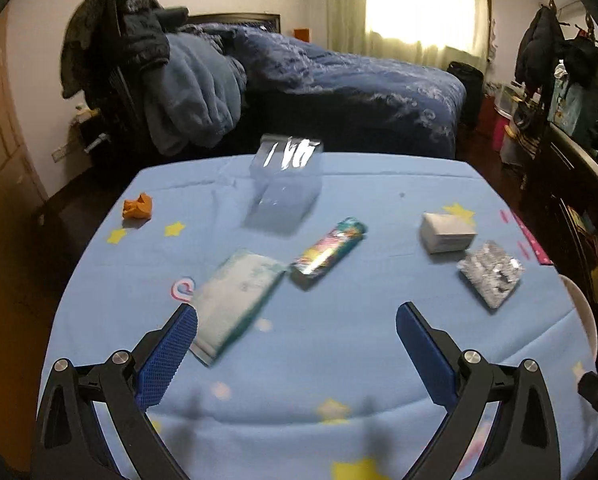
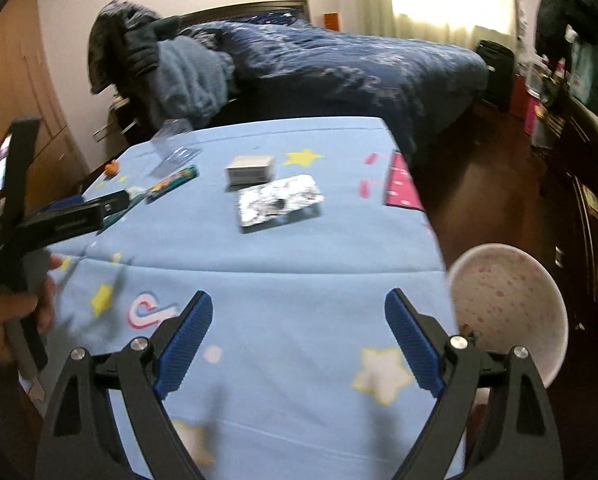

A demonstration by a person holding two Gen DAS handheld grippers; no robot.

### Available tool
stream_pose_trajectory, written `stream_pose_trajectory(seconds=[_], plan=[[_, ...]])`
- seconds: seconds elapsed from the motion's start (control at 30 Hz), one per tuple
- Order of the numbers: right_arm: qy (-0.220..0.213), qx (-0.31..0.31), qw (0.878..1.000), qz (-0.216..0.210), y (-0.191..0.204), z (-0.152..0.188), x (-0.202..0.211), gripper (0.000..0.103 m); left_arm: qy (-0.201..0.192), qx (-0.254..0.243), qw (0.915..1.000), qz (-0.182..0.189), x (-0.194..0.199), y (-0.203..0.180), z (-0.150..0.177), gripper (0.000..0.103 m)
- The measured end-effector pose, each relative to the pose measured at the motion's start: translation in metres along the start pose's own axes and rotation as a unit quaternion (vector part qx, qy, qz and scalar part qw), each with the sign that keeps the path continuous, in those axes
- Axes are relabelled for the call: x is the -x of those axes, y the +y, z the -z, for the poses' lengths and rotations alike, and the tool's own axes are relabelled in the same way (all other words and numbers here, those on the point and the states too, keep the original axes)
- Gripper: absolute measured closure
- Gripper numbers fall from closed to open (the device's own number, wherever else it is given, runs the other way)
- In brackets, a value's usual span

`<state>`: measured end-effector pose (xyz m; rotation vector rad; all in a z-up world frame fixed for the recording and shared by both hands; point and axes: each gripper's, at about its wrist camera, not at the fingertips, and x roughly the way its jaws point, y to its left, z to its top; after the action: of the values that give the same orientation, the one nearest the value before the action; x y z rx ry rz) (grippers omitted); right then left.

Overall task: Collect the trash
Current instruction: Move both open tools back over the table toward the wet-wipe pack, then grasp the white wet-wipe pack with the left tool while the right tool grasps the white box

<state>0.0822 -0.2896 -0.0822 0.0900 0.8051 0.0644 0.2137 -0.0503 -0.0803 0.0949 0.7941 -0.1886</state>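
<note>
Trash lies on a table with a light blue star cloth [image 1: 339, 360]: a white-green tissue pack [image 1: 235, 300], a colourful wrapper [image 1: 327, 252], a clear plastic package [image 1: 285, 184], an orange crumpled scrap [image 1: 138, 207], a small white box [image 1: 447, 232] and a silver blister pack [image 1: 491, 274]. My left gripper [image 1: 297, 316] is open and empty, its left finger beside the tissue pack. My right gripper [image 2: 299, 308] is open and empty above the cloth [image 2: 279, 280], with the blister pack [image 2: 279, 202] and the box [image 2: 250, 168] ahead. A white pink-speckled bin [image 2: 507, 304] stands off the table's right edge.
A bed with a dark blue quilt [image 1: 339, 72] stands behind the table, with jackets heaped on a chair [image 1: 119, 52] at the left. Cluttered dark shelves [image 1: 571, 120] line the right side. The left gripper's body and hand [image 2: 31, 224] show at the left in the right wrist view.
</note>
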Motion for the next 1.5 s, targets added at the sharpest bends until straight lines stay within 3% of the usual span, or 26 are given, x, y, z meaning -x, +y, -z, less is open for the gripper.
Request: stream_pose_trajectory(seconds=[0.13, 0.4, 0.53, 0.7, 0.8, 0.93, 1.17, 1.5], plan=[[-0.002, 0.023, 1.000, -0.004, 0.021, -0.006, -0.004, 0.014, 0.030, -0.020, 0.9989, 0.029, -0.024, 0.017, -0.003, 0.004], [0.000, 0.045, 0.999, -0.006, 0.041, -0.016, -0.015, 0.014, 0.046, -0.053, 0.9969, 0.035, -0.046, 0.027, -0.004, 0.004], [0.001, 0.049, 0.999, -0.009, 0.046, -0.019, -0.019, 0.014, 0.059, -0.068, 0.9957, 0.021, -0.054, 0.026, -0.005, 0.017], [0.001, 0.047, 0.999, -0.009, 0.046, -0.026, -0.029, 0.014, 0.062, -0.054, 0.9960, 0.032, -0.054, 0.031, -0.006, 0.020], [0.002, 0.042, 0.999, -0.009, 0.043, -0.032, -0.035, 0.014, 0.058, -0.057, 0.9960, 0.036, -0.052, 0.029, -0.005, 0.030], [0.003, 0.035, 0.999, -0.008, 0.038, -0.042, -0.049, 0.014, 0.052, -0.056, 0.9965, 0.034, -0.050, 0.026, -0.006, 0.059], [0.027, 0.005, 1.000, -0.009, 0.025, -0.072, -0.089, 0.014, 0.043, -0.026, 0.9982, 0.034, -0.046, 0.030, -0.006, 0.062], [0.039, 0.016, 0.999, 0.008, 0.044, -0.100, -0.137, 0.015, 0.014, 0.035, 0.9983, 0.043, -0.019, 0.042, -0.011, 0.062]])
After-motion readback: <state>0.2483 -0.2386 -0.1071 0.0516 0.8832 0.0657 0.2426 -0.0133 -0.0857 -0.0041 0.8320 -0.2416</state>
